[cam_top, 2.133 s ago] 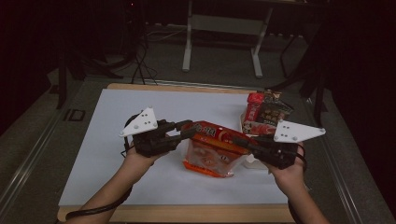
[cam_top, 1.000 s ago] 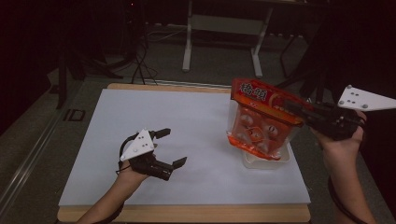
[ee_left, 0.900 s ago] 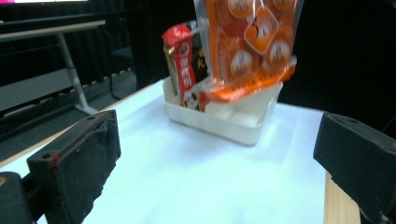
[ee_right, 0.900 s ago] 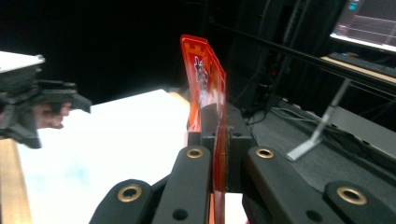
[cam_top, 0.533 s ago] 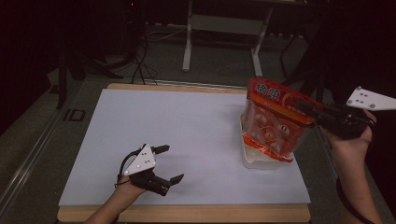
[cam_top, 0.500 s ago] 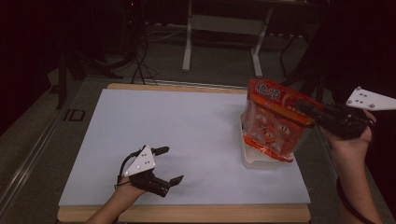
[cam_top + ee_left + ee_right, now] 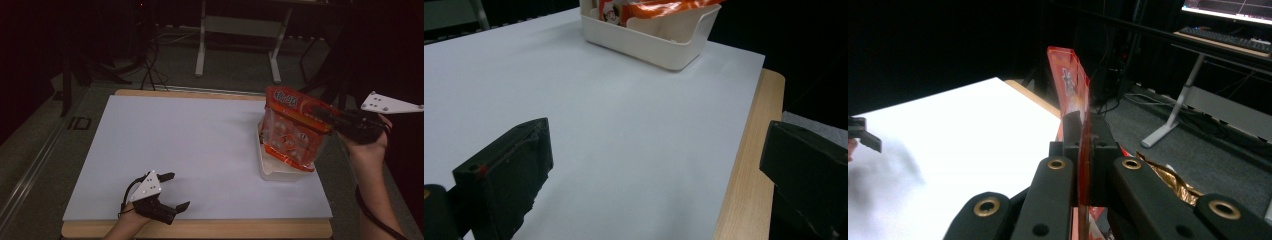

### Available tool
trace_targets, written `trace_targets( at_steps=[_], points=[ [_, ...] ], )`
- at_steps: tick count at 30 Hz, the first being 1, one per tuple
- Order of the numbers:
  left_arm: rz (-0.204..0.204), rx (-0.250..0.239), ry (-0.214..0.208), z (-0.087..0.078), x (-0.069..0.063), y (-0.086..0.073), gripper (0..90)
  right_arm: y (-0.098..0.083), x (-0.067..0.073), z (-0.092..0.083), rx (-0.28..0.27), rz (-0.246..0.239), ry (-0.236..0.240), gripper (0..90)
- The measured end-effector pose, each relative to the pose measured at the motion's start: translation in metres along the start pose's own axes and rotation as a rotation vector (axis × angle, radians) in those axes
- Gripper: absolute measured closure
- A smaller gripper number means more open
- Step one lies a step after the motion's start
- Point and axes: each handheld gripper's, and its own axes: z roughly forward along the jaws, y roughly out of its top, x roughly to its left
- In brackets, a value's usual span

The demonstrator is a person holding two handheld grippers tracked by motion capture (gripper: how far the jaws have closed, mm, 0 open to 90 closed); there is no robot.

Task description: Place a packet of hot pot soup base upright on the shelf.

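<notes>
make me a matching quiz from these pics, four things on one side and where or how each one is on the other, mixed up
Things:
1. left gripper
2. right gripper
3. snack bag
4. white bin

States:
A. sits at the table's right side, under the bag
B. open, near the front edge of the table
C. pinched by its top edge, hanging with its bottom in the bin
D. shut, raised at the right of the table

Pairs: 1-B, 2-D, 3-C, 4-A
</notes>
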Motion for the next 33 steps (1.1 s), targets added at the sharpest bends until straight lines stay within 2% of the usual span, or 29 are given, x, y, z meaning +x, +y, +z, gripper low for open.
trace_targets(
  at_steps=[5, 8, 20, 26, 30, 33],
  points=[
    [0.005, 0.015, 0.006, 0.001, -0.001, -0.003, 1.2, -0.005, 0.001, 0.009, 0.007, 0.001, 0.012, 90.0],
    [-0.009, 0.015, 0.006, 0.001, 0.0, -0.005, 1.2, -0.008, 0.002, 0.011, 0.009, 0.002, 0.02, 90.0],
    [-0.013, -0.003, 0.021, -0.001, 0.002, -0.004, 1.2, -0.017, 0.002, 0.008, 0.022, 0.009, 0.023, 90.0],
    [-0.019, 0.003, 0.022, 0.0, 0.003, -0.006, 1.2, -0.032, 0.0, 0.018, 0.039, 0.04, 0.027, 90.0],
    [-0.017, 0.007, 0.021, 0.0, 0.004, -0.006, 1.2, -0.041, -0.004, 0.016, 0.025, 0.072, 0.03, 90.0],
    [-0.022, 0.008, 0.019, 0.001, 0.005, -0.006, 1.2, -0.049, -0.007, 0.015, 0.039, 0.089, 0.023, 90.0]
  ],
)
